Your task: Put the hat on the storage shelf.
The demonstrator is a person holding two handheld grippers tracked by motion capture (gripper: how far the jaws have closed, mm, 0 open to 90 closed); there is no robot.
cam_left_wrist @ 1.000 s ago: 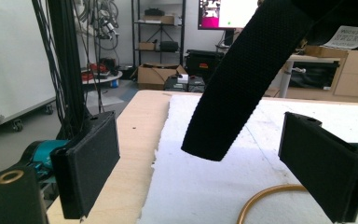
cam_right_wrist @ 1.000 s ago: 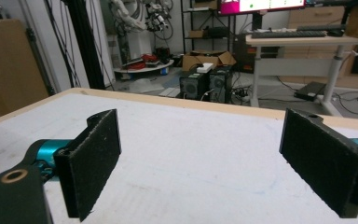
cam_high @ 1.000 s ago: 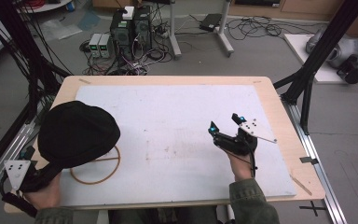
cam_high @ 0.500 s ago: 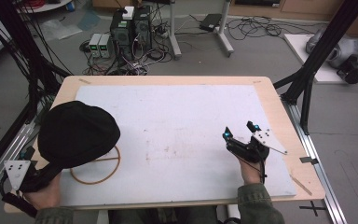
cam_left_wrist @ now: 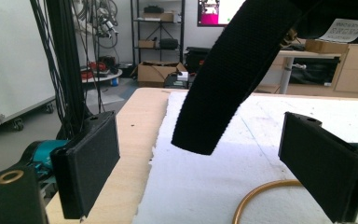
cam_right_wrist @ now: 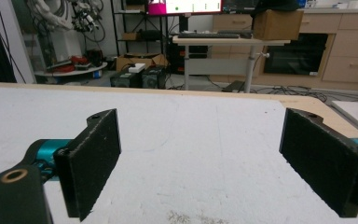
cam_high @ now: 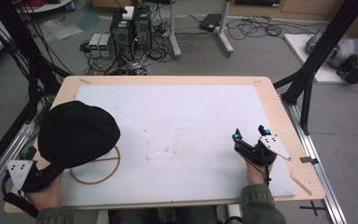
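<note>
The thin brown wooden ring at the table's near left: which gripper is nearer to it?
Left. The left gripper sits right at the thin brown wooden ring, jaws open. The right gripper is far across the white mat.

This is looking like a robotics or engineering lab. A wooden table (cam_high: 279, 107) covered with a white mat (cam_high: 182, 121) is sitting inside a frame of black metal struts (cam_high: 324, 46), with cables (cam_high: 256, 25) trailing across the grey floor. Two computer towers (cam_high: 130, 23) and small grey boxes (cam_high: 100, 44) are standing on the floor behind the table. In the right gripper view, a desk (cam_right_wrist: 228, 42) is carrying a keyboard under a screen (cam_right_wrist: 184, 7), a cardboard box (cam_right_wrist: 277, 23) is resting nearby, and drawers (cam_right_wrist: 349, 46) are lining the wall beside shelves of equipment.
</note>
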